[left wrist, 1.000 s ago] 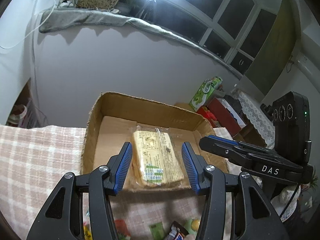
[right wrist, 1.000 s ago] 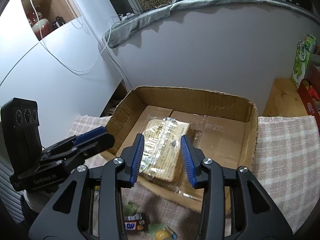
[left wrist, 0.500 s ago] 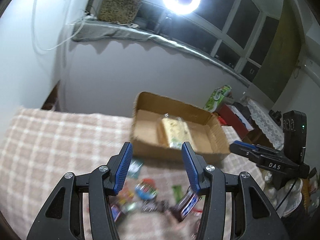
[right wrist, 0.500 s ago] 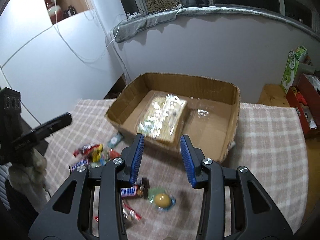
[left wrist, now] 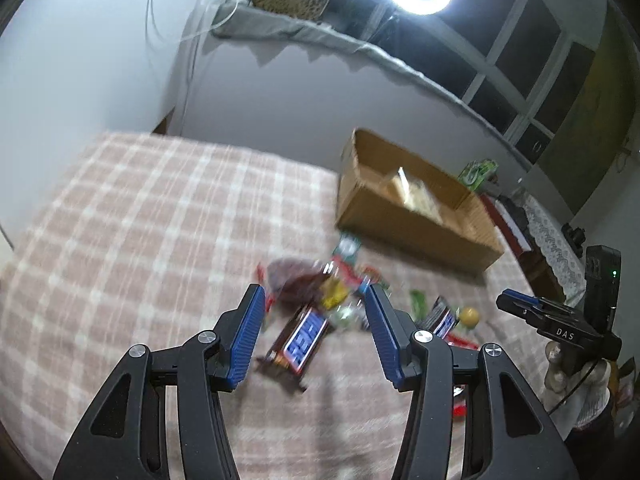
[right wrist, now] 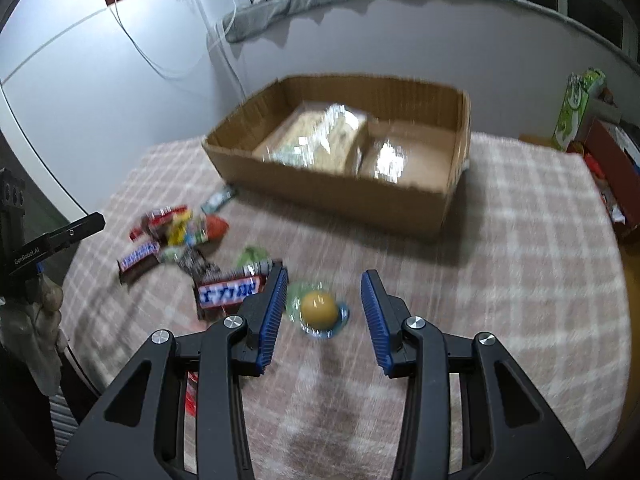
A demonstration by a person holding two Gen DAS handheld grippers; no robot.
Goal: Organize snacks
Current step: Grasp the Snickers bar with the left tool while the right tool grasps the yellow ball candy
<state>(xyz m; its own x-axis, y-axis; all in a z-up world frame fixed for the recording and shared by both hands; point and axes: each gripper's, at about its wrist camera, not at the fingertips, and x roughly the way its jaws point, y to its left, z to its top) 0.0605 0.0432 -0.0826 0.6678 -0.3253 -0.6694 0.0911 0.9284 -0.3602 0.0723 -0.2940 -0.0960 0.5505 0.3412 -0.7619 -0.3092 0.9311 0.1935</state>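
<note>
A cardboard box (right wrist: 332, 196) stands on the checked cloth and holds a clear-wrapped cracker pack (right wrist: 320, 140); it also shows in the left wrist view (left wrist: 416, 228). Loose snacks lie in front of it: a Snickers bar (left wrist: 302, 340), a second Snickers bar (right wrist: 230, 290), a red bag (left wrist: 290, 278) and a round yellow sweet in clear wrap (right wrist: 319, 309). My left gripper (left wrist: 314, 330) is open and empty above the first Snickers bar. My right gripper (right wrist: 323, 314) is open and empty, its jaws either side of the yellow sweet.
The checked cloth (left wrist: 128, 240) covers the table up to a grey wall. A green carton (right wrist: 576, 104) and red boxes (right wrist: 612, 160) sit past the table's right edge. Each gripper shows at the other view's edge.
Both grippers have pulled back from the box and come down over the loose snacks. The cracker pack stays in the box. Both stay open.
</note>
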